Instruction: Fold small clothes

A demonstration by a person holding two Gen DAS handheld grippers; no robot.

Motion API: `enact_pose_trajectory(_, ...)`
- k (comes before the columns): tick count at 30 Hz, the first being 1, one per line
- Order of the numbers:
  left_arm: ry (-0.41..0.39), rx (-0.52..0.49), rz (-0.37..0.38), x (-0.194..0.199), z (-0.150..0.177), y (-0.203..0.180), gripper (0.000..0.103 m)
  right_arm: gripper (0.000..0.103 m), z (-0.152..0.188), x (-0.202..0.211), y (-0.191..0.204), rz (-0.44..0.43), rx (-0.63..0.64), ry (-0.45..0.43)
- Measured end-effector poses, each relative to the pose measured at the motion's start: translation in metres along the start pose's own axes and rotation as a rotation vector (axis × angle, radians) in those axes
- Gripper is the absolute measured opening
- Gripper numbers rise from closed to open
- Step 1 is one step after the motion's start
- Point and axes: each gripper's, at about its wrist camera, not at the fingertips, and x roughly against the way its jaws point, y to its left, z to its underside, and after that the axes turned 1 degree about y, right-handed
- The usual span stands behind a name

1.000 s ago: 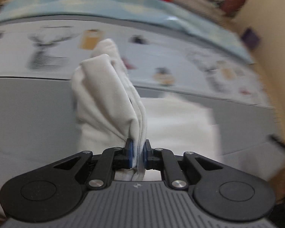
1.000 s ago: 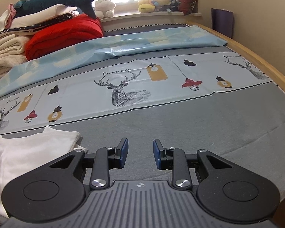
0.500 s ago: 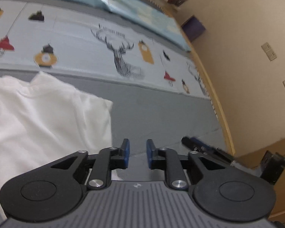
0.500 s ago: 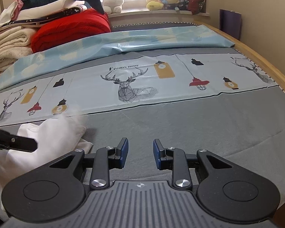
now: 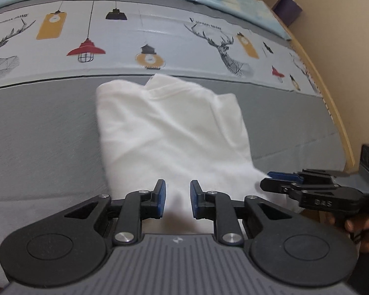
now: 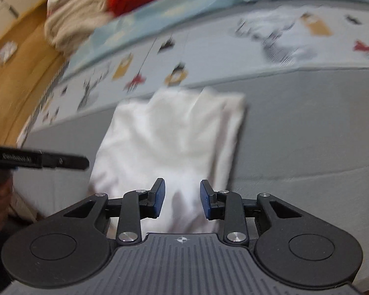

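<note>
Left wrist view: a folded white garment point(image 5: 174, 127) lies flat on the grey sheet of a bed point(image 5: 44, 132), its far edge just short of a printed band of deer heads and hanging lamps point(image 5: 145, 44). The left tongs point(image 5: 177, 202) hang over the garment's near edge with a clear gap between their blue pads point(image 5: 160, 198); the cloth shows through the gap, but neither pad presses on it. At the right edge of this view the right tongs point(image 5: 275, 180) reach in sideways over the garment's near right corner, a hand point(image 5: 356, 228) behind them.

Right wrist view, blurred by motion: the same garment point(image 6: 172, 142) stretches away from the right tongs point(image 6: 182, 198), whose jaws are opening above its near end, nothing pinched between them. The left tongs point(image 6: 69, 162) enter from the left as a dark bar beside the garment's left edge. A stack of cream and red bedding point(image 6: 105, 7) sits at the far side of the bed, and a wooden bed frame point(image 5: 332, 113) runs along the wall.
</note>
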Motion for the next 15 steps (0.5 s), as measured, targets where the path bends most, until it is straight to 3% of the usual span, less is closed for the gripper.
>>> enact_pose_trajectory(3,0.038,-0.027,-0.01,-0.001,0.008,0.004,0.022,0.032,0.004,-0.01,0.006,0.061,0.036,0.061)
enact_pose_trajectory(5,0.064,-0.066,-0.023,-0.003,0.013,0.001,0.022,0.009,0.007,-0.008,0.004,0.057,0.032,0.068)
enact_pose_trajectory(10,0.121,-0.152,-0.054,-0.018,0.02,-0.007,0.024,0.008,0.009,0.026,-0.01,0.032,0.023,-0.03)
enact_pose_trajectory(15,0.145,-0.169,-0.058,-0.029,0.023,-0.008,0.029,0.013,0.022,0.011,-0.019,0.165,0.052,0.107)
